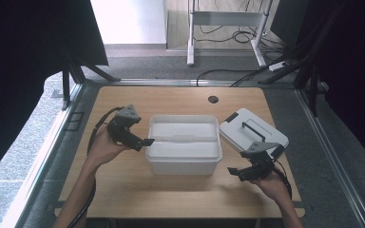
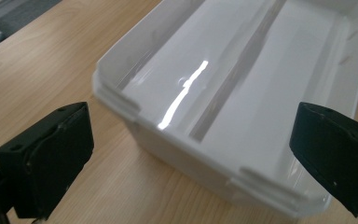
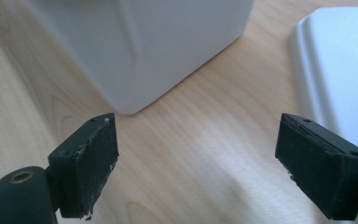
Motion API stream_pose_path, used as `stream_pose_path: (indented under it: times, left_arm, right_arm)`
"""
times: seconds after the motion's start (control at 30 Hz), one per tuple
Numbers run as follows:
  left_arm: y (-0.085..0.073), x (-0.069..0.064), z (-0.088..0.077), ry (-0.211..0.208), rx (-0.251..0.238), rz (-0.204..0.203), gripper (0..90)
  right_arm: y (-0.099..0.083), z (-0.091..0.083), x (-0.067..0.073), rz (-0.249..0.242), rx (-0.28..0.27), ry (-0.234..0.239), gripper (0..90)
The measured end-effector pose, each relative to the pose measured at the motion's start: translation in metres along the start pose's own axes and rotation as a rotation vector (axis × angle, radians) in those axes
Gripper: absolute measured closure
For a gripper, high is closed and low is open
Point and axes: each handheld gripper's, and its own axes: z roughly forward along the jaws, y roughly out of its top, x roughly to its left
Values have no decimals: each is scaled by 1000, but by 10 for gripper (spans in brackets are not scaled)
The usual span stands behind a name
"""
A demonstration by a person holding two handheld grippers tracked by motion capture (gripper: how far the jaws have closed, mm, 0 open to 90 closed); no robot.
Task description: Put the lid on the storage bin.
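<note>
White plastic storage box (image 1: 184,144) sits mid-table, open, lid off, nothing visible inside; glossy interior with a reflection streak in the left gripper view (image 2: 242,93), stepped rim with small raised tabs at the corners. Its lid (image 1: 252,131), white with a dark handle on top, lies flat on the table just right of the box, turned at an angle, near but apart from it. Judgement: box looks light, thin-walled, fairly stiff but the walls would likely flex if squeezed mid-span; surface smooth and slippery, so a pinch on the rim lip near a corner seems safer than on the plain side wall. The lid probably takes best at its handle or by an edge; flat on wood, an edge grip may be awkward. Left gripper (image 1: 147,142) is held at the box's left rim, jaws spread wide, one jaw outside the wall and one over the interior in its own view (image 2: 191,154), nothing clamped. Right gripper (image 1: 233,170) hovers low over the table (image 1: 180,99) in front of the lid and beside the box's near right corner, jaws wide apart and empty (image 3: 196,163); box corner and lid edge flank its view. Light wood table, cable hole (image 1: 213,99) at the far edge.
</note>
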Motion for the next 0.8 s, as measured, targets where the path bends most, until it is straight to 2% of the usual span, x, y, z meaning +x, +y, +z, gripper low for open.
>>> stream_pose_path:
  times: [0.1, 0.2, 0.27, 0.3, 0.4, 0.47, 0.5, 0.53, 0.7, 0.73, 0.8]
  left_arm:
    - [-15, 1, -7, 40, 3, -11, 0]
    - [-31, 1, -10, 63, 10, -28, 0]
    - [-48, 0, -10, 87, 17, -54, 0]
    - [-48, 0, -10, 87, 17, -54, 0]
    - [-66, -4, -8, 112, 9, -76, 0]
    - [-77, -6, -6, 119, 1, -88, 0]
    - [-89, -7, -2, 138, 6, -100, 0]
    - [-89, -7, -2, 138, 6, -100, 0]
    - [-117, -11, 13, 153, 4, -152, 0]
    - [-126, -13, 19, 156, 9, -163, 0]
    - [-129, -15, 21, 161, 12, -163, 0]
  right_arm:
    - [5, -3, -8, 8, -7, -9, 133]
    - [12, -8, -17, 16, -10, -21, 134]
    - [19, -13, -28, 19, -13, -40, 137]
    - [19, -13, -28, 19, -13, -40, 137]
    - [26, -17, -39, 25, -6, -66, 147]
    - [30, -20, -47, 24, -2, -84, 152]
    - [34, -23, -56, 25, 2, -105, 157]
    - [34, -23, -56, 25, 2, -105, 157]
    - [41, -25, -78, 48, 11, -141, 173]
    - [42, -23, -87, 61, 21, -157, 195]
    - [42, -21, -91, 66, 25, -164, 206]
